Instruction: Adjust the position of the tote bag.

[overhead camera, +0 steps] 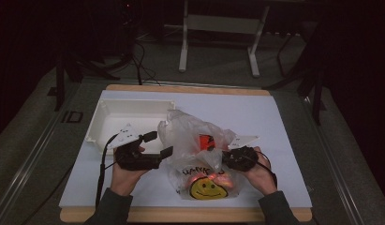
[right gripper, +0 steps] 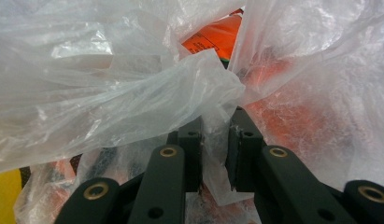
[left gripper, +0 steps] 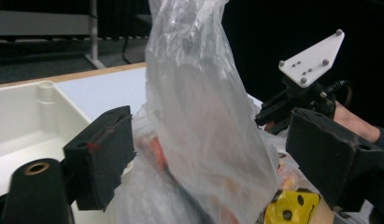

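— Where was the crinkled clear plastic bag point(overhead camera: 199, 150) with the yellow smiley?
— On the white table point(overhead camera: 274, 122), right gripper point(right gripper: 214, 156) clamped on its handle, left gripper point(left gripper: 208, 158) spread wide astride the other, likely for opening

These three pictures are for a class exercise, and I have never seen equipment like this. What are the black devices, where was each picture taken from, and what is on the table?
A person holds a hand-operated gripper in each hand. The high view looks down on the table. The other two come from cameras riding on the grippers, looking along their black jaws. On the table lie a clear plastic bag with a yellow smiley face, orange items inside, and a white tray beside it. The left gripper is open, with bag film standing between its jaws. The right gripper pinches a fold of the bag.
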